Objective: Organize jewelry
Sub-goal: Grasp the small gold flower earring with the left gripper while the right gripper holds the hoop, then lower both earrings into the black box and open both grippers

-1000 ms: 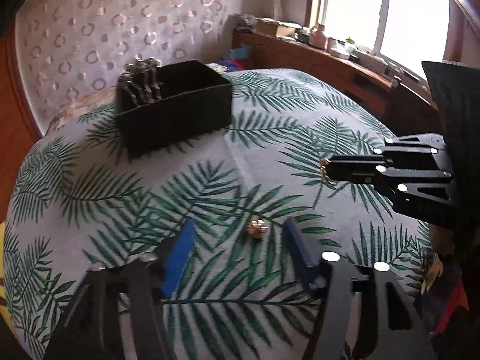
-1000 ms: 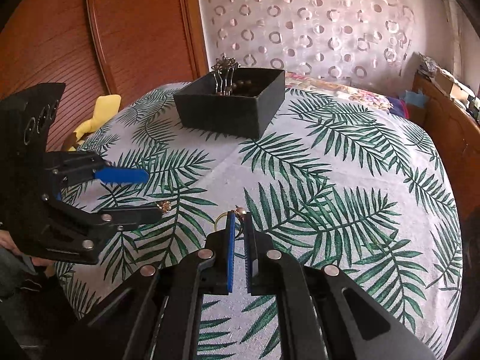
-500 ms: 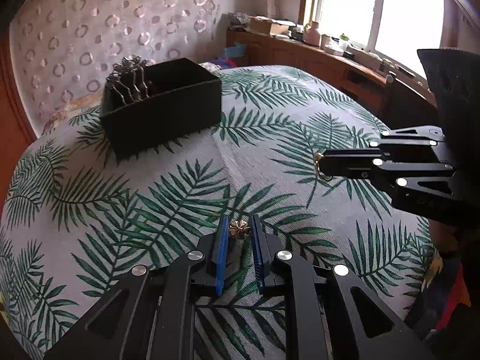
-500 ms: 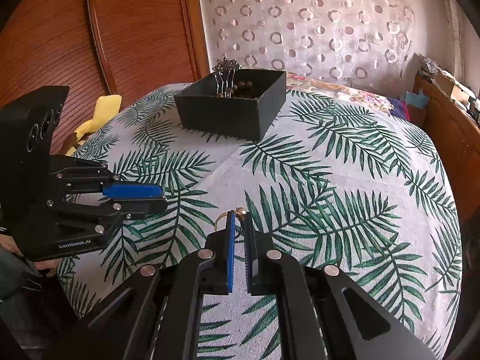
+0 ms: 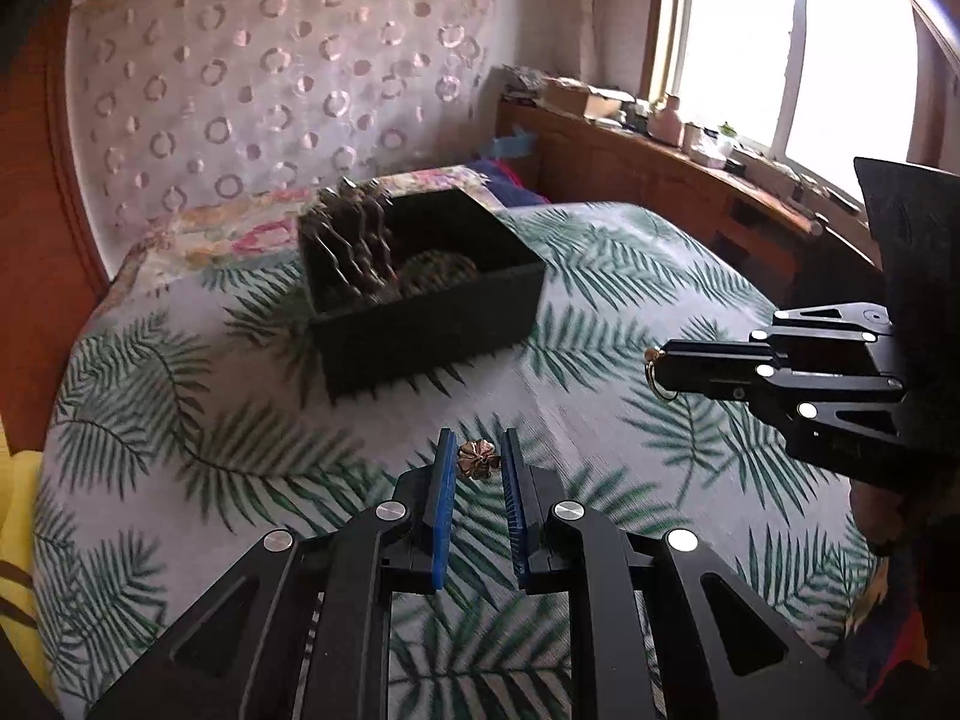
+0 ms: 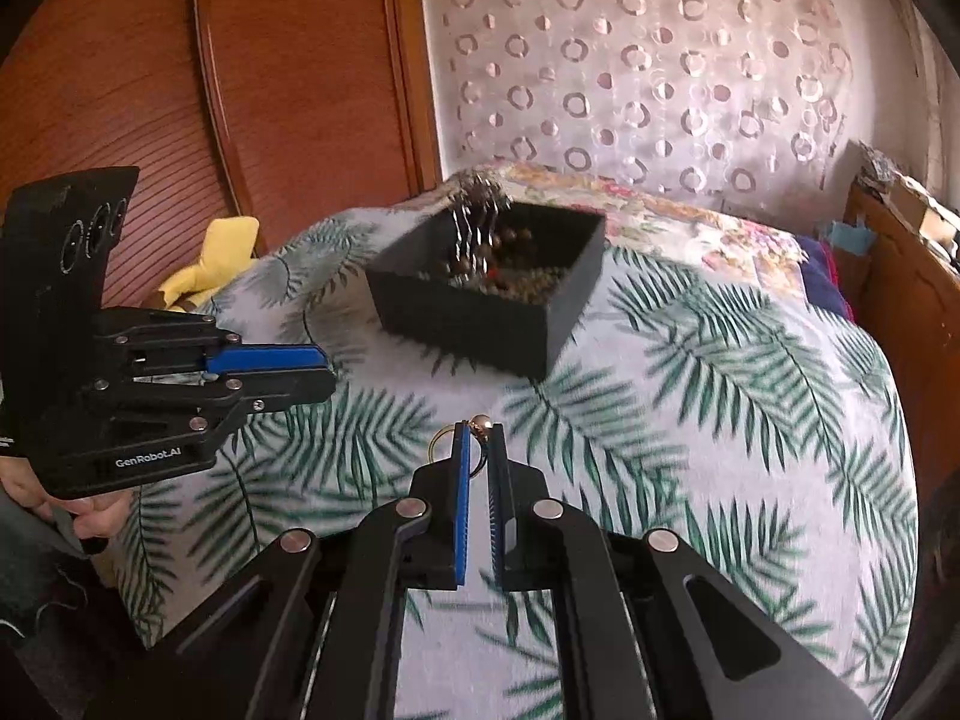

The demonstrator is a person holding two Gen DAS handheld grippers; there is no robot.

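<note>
Both tongs nearer the box (image 5: 420,294) now — left (image 5: 475,450) pinching flower charm (image 5: 477,460), right (image 6: 478,444) pinching ring (image 6: 444,441).

I am working in a home bedroom. A bed spread with a white cover printed in green palm fronds (image 6: 720,396) fills both views, and a floral quilt (image 6: 690,222) lies toward its far end. A sheer curtain patterned with rings (image 6: 660,72) hangs behind, beside reddish-brown wooden panelling (image 6: 288,90). A cluttered wooden sill (image 5: 660,150) runs under a bright window (image 5: 810,42).
</note>
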